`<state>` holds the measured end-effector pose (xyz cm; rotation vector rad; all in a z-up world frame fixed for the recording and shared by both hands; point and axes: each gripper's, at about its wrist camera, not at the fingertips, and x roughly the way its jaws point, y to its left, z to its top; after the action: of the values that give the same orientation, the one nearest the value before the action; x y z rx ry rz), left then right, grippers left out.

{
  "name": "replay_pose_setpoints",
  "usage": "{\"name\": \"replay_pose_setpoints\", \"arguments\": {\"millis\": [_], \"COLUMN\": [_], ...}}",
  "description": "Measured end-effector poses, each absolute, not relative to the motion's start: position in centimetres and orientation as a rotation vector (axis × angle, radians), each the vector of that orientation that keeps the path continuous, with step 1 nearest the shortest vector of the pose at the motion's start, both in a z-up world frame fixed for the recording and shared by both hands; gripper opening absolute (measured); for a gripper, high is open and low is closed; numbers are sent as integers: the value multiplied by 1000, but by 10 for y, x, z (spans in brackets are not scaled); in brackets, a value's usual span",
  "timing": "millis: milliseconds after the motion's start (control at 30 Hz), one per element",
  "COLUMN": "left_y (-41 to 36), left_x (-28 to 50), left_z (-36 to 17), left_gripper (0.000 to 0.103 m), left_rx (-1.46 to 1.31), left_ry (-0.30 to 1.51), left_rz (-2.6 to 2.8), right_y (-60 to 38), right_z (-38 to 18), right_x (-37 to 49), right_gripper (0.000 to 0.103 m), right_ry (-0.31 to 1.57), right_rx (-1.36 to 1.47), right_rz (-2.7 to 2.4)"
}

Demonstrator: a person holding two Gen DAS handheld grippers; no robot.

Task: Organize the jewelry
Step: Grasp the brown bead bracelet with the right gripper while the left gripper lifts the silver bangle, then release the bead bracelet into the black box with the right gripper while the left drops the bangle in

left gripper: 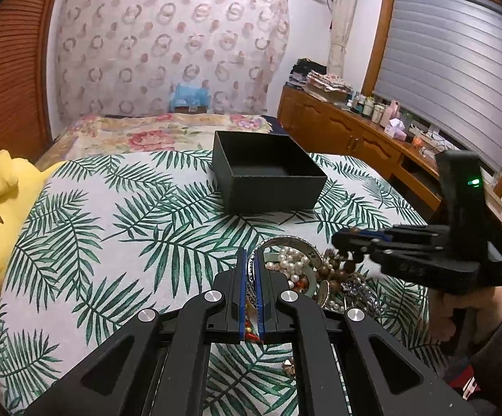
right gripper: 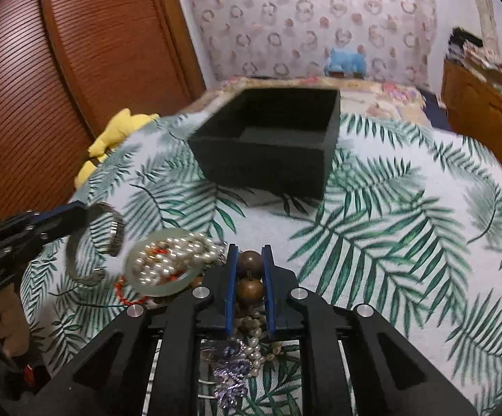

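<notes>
Faint illegible engraving inside silver bangle [left gripper: 294, 244]

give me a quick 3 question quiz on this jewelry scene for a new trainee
1. True or false: the open black square box on the palm-leaf bedspread already holds jewelry.
2. Which piece is the left gripper shut on? A) the engraved silver cuff bangle B) the pale green jade bangle C) the white pearl strand
3. Fill in: the right gripper is shut on round ____ wooden beads.

Key
1. False; what shows of the inside is bare.
2. A
3. brown
</notes>
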<state>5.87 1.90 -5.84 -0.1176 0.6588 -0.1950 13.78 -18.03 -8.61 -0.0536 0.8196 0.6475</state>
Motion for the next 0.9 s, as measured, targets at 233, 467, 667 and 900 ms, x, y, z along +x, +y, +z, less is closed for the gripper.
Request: {"name": "replay_pose_setpoints", "arguments": {"millis": [233,467,667,900], "left_y": [18,17,16,16], "left_x": [58,57,58,58], "left_z": [-51,-44,-38,-33], "left_gripper": [3,3,3,3], "left_rx": [-114,-110,-98,-93], "left_ry": [640,620,605,597], "left_rz": [-194,-195,-195,-193], "right_y": [-189,-193,-195,-192], "right_z": [-42,-7,18,42], "right_x": [129,127,134,139], "right_gripper": [15,15,15,15], "right_ry": [727,654,619,580], "right_rx": [-63,-89,-109,-130], "right_rz": [687,693,688,685]}}
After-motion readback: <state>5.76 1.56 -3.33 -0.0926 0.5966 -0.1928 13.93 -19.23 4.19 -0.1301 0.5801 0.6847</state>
